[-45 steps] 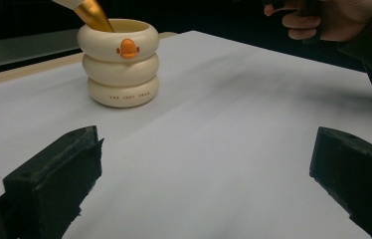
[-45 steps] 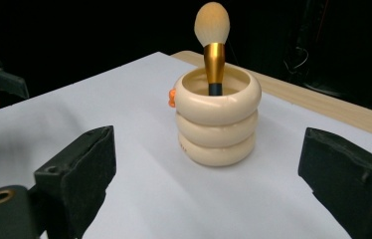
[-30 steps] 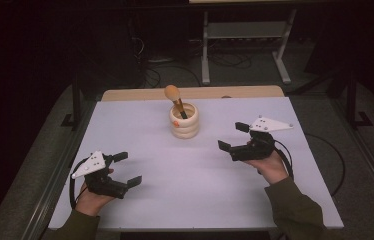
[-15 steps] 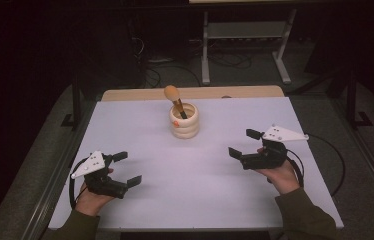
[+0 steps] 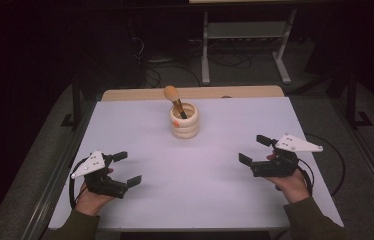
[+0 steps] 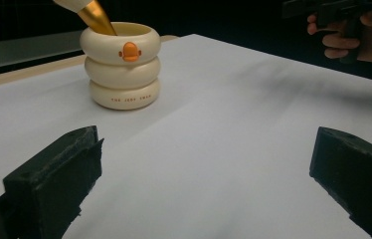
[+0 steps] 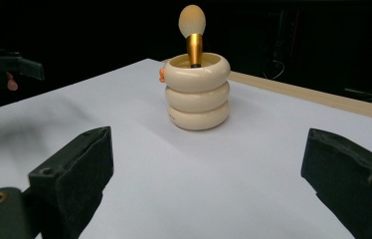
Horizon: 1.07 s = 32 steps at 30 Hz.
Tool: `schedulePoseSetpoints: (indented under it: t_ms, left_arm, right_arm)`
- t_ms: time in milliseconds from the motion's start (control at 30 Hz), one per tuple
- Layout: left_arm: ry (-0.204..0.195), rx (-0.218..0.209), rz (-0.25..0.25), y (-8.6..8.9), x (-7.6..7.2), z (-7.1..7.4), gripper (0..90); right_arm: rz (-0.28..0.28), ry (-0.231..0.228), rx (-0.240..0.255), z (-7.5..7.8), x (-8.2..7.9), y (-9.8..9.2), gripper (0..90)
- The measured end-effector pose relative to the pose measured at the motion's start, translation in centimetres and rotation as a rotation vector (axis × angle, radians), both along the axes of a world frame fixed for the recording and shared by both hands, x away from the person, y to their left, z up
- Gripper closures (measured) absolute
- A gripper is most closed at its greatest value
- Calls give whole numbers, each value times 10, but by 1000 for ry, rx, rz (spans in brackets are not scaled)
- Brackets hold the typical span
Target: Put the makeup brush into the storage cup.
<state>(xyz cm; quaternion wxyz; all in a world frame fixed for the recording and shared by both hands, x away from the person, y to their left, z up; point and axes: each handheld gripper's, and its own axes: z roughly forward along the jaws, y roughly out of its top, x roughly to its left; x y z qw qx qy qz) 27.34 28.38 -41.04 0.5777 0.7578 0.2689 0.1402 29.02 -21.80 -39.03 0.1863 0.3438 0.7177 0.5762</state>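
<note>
**Both grippers parked wide, brush holder untouched**

You are holding the left gripper (image 5: 125,169) and the right gripper (image 5: 253,150) low over the near half of the desk (image 5: 225,120), jaws spread wide and gripping nothing. The cream three-ring holder (image 5: 184,120) is standing upright toward the far middle, well apart from both grippers and roughly between them. A makeup brush (image 5: 174,97) is leaning in it, bristle head up. You are judged to be at a rest pose, with no grasp begun. Any next move calls for reaching forward and inward toward the brush ferrule (image 7: 194,50).
</note>
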Motion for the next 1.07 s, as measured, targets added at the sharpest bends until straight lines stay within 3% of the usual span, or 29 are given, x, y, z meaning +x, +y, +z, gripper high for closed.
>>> schedulePoseSetpoints:
  t_ms: [467, 600, 1067]
  left_arm:
    - [3, -6, 3, 0, 0, 0, 0]
    - [3, -6, 4, 0, 0, -1, 0]
    - [6, 4, 1, -1, 0, -1, 0]
  right_arm:
    - [-10, -37, -15, -10, -19, -11, 57]
    - [-11, -27, -46, -14, -25, -11, 57]
    - [-11, -23, -58, -19, -25, -13, 57]
